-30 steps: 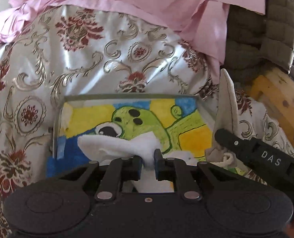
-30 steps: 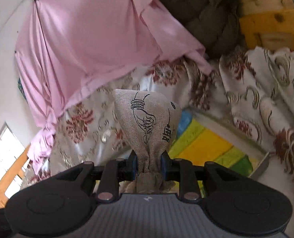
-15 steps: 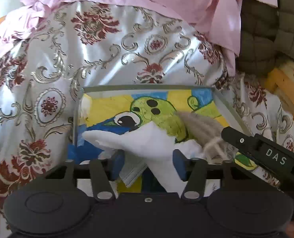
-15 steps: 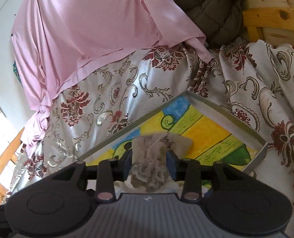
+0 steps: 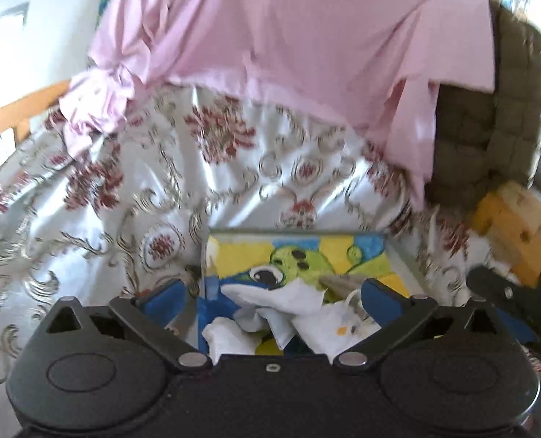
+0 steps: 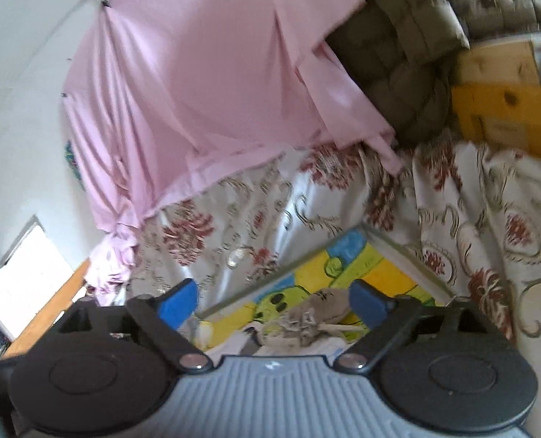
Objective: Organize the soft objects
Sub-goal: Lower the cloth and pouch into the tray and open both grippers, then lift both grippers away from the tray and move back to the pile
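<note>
Pouch (image 6: 321, 310) and white cloths (image 5: 281, 303) lie in the tray (image 5: 403, 259); both claws (image 5: 272, 297) (image 6: 272, 299) gape empty. Lift straight toward twelve o'clock, clear of fabric.

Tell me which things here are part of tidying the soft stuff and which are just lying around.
Part of the job:
- painted tray
- white cloth in it
- burlap pouch in it
- left claw, open
- right claw, open

Lying about:
- floral bedspread
- pink sheet
- olive quilted jacket

No legible text anywhere; dark marks on burlap pouch (image 6: 321, 304) possibly print, too blurred to read.
</note>
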Motion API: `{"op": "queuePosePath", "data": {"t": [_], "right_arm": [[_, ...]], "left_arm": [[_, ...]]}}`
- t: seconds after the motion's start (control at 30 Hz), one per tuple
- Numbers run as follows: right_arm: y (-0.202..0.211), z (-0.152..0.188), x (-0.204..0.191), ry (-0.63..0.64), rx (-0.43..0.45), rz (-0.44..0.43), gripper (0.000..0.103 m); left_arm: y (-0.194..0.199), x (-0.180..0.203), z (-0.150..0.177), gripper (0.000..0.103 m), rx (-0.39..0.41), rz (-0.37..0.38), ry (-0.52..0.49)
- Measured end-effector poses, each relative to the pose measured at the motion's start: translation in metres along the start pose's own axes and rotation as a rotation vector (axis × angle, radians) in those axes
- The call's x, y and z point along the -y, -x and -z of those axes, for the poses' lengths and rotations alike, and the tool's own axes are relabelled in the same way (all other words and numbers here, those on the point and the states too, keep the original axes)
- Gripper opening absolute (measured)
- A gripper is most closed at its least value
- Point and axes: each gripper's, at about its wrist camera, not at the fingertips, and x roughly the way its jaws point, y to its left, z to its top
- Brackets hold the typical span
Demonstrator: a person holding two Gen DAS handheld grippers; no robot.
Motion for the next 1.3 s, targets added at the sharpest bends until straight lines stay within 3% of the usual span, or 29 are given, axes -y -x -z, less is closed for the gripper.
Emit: {"op": "queuePosePath", "data": {"t": [0.2,0.33,0.63,0.77,0.9,1.13,1.3], "right_arm": [[0.065,0.017,-0.024,0.062,0.084,0.039,0.103],[0.108,0.041,-0.047,0.152,0.159,0.128,0.103],[0.175,0.097,-0.086,0.31,0.31,0.26,0.103],[0.196,0.121,-0.091,0.321,0.235,0.261,0.103],[0.211,0.143,-0.088,0.3,0.13,0.256,0.103],[0.219,0.158,-0.081,0.252,-0.032,0.251,0.103],[0.204,0.165,-0.071,0.203,-0.221,0.267,0.103]], "left_arm": [[0.067,-0.01,0.015,0.102,0.125,-0.002,-0.001],[0.109,-0.017,0.039,0.102,0.205,-0.007,-0.045],[0.18,-0.045,0.098,0.102,0.308,-0.029,-0.082],[0.201,-0.059,0.127,0.102,0.313,-0.049,-0.078],[0.21,-0.071,0.153,0.102,0.267,-0.056,-0.116],[0.212,-0.085,0.181,0.102,0.149,-0.018,-0.159],[0.196,-0.085,0.192,0.102,0.003,-0.033,-0.214]]}}
